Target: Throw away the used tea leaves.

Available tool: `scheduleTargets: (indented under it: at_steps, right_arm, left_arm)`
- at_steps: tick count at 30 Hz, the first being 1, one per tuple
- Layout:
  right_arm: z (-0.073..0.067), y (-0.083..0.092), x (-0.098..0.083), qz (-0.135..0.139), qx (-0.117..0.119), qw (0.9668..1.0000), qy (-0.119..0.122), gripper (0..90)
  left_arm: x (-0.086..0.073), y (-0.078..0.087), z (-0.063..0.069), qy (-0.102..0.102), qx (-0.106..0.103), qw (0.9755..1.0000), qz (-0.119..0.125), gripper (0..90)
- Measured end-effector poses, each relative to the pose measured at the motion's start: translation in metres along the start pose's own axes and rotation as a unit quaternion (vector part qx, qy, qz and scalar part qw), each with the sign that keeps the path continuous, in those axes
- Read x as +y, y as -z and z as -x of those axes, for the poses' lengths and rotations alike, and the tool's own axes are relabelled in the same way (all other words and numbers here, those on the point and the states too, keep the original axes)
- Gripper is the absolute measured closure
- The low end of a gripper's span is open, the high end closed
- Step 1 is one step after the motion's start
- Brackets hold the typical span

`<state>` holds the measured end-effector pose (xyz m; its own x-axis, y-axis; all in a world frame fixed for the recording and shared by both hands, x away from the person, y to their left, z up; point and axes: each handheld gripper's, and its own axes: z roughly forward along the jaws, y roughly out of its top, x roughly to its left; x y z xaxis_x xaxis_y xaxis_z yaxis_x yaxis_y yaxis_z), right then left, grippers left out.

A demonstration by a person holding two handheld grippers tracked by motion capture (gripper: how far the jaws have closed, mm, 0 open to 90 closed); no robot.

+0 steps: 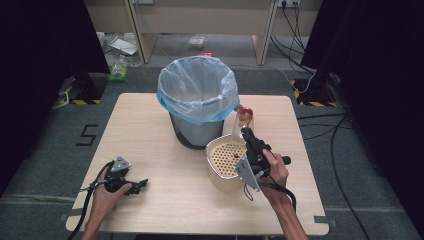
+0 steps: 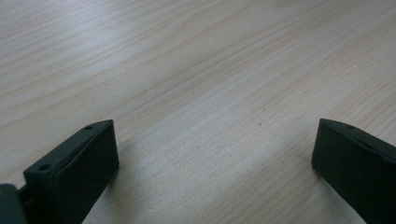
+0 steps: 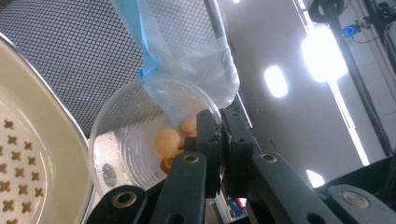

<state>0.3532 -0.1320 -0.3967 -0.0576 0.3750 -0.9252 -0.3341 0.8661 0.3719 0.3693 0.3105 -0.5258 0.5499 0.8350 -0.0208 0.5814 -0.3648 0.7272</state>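
We start at the right gripper [image 3: 219, 140]: in the right gripper view its two black jaws are pressed together on the rim of a clear plastic cup [image 3: 135, 140], which fills the lower centre of that frame and is tipped on its side. Inside the cup we see a few small round orange-tan balls [image 3: 168, 142] lying against the wall next to the jaws. In the high view the same gripper [image 1: 246, 131] sits right of centre, held in the person's right hand [image 1: 276, 167], with the cup [image 1: 243, 120] raised at its tip, close beside the bin.

The left gripper [image 2: 212, 154] has its jaws spread wide apart with nothing between them, bare pale wood showing in the gap in the left gripper view. In the high view it [image 1: 141, 184] rests low on the table at the lower left, gripped by the left hand [image 1: 107, 192].

Just left of the right gripper stands a cream perforated container [image 1: 220, 162], one small ball [image 1: 235, 155] lying on its holed floor; its cross-shaped holes show at the left edge of the right gripper view. Behind it, at upper centre, stands a black mesh bin [image 1: 192, 131] lined with a pale blue bag [image 1: 197, 87]. All of it stands on the light wooden table [image 1: 150, 130].
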Motion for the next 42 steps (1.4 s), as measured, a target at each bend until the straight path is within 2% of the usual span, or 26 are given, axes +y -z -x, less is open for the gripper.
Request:
scheduleTargets:
  at_steps: [3, 4, 5, 7, 8, 11, 13, 17, 19, 20, 21, 23, 28, 29, 30, 31, 33, 34, 36, 41, 42]
  right_arm:
    - [-0.01, -0.001, 0.003, 0.001, -0.017, 0.9998, 0.012, 87.7]
    - [-0.013, 0.001, 0.007, 0.012, -0.024, 0.999, 0.036, 87.8]
    - [-0.016, 0.0, 0.01, 0.01, -0.023, 0.9983, 0.052, 87.9]
    - [-0.021, -0.006, 0.008, 0.002, -0.02, 0.9988, 0.045, 87.8]
    - [-0.021, -0.006, 0.008, 0.0, -0.018, 0.9986, 0.05, 87.9]
    - [-0.021, -0.006, 0.01, -0.002, -0.015, 0.999, 0.042, 87.9]
    - [-0.019, -0.004, 0.012, 0.003, -0.023, 0.9983, 0.053, 87.9]
    - [-0.018, -0.003, 0.012, 0.0, -0.035, 0.9982, 0.049, 87.9]
    - [-0.018, -0.002, 0.013, 0.009, -0.042, 0.9976, 0.055, 87.9]
    - [-0.018, -0.003, 0.015, 0.011, -0.048, 0.9957, 0.079, 87.9]
    - [-0.019, -0.004, 0.014, 0.008, -0.048, 0.9965, 0.068, 87.9]
    - [-0.019, -0.002, 0.017, 0.016, -0.054, 0.995, 0.083, 88.0]
    - [-0.017, 0.0, 0.018, 0.021, -0.06, 0.9951, 0.076, 88.0]
    - [-0.016, 0.001, 0.019, 0.03, -0.066, 0.9941, 0.082, 87.9]
    - [-0.019, -0.003, 0.013, 0.009, -0.056, 0.9954, 0.077, 88.0]
    - [-0.019, -0.003, 0.013, 0.009, -0.056, 0.9954, 0.077, 88.0]
    - [-0.021, -0.001, 0.014, 0.018, -0.059, 0.9936, 0.095, 88.0]
    - [-0.021, -0.002, 0.013, 0.014, -0.058, 0.9946, 0.085, 88.0]
    - [-0.021, -0.001, 0.014, 0.019, -0.062, 0.9935, 0.093, 88.0]
    - [-0.02, -0.003, 0.013, 0.01, -0.064, 0.9936, 0.093, 88.0]
    - [-0.019, -0.003, 0.013, 0.012, -0.069, 0.992, 0.106, 87.9]
  left_arm:
    - [0.0, 0.0, 0.0, 0.0, 0.0, 1.0, 0.0, 0.0]
    - [0.0, 0.0, 0.0, 0.0, 0.0, 1.0, 0.0, 0.0]
    - [0.0, 0.0, 0.0, 0.0, 0.0, 1.0, 0.0, 0.0]
    - [0.0, 0.0, 0.0, 0.0, 0.0, 1.0, 0.0, 0.0]
    - [0.0, 0.0, 0.0, 0.0, 0.0, 1.0, 0.0, 0.0]
    - [0.0, 0.0, 0.0, 0.0, 0.0, 1.0, 0.0, 0.0]
    - [0.0, 0.0, 0.0, 0.0, 0.0, 1.0, 0.0, 0.0]
    - [0.0, 0.0, 0.0, 0.0, 0.0, 1.0, 0.0, 0.0]
    - [0.0, 0.0, 0.0, 0.0, 0.0, 1.0, 0.0, 0.0]
    - [0.0, 0.0, 0.0, 0.0, 0.0, 1.0, 0.0, 0.0]
    - [0.0, 0.0, 0.0, 0.0, 0.0, 1.0, 0.0, 0.0]
    - [0.0, 0.0, 0.0, 0.0, 0.0, 1.0, 0.0, 0.0]
    - [0.0, 0.0, 0.0, 0.0, 0.0, 1.0, 0.0, 0.0]
    - [0.0, 0.0, 0.0, 0.0, 0.0, 1.0, 0.0, 0.0]
    - [0.0, 0.0, 0.0, 0.0, 0.0, 1.0, 0.0, 0.0]
    - [0.0, 0.0, 0.0, 0.001, 0.0, 1.0, 0.0, 0.0]
    - [0.0, 0.0, 0.0, 0.001, 0.0, 1.0, 0.001, 0.0]
    - [0.0, 0.0, 0.0, 0.001, 0.0, 1.0, 0.001, 0.0]
    - [0.0, 0.0, 0.0, 0.001, 0.0, 1.0, 0.0, 0.0]
    - [0.0, 0.0, 0.0, 0.0, 0.0, 1.0, 0.0, 0.0]
    - [0.0, 0.0, 0.0, 0.0, 0.0, 1.0, 0.0, 0.0]
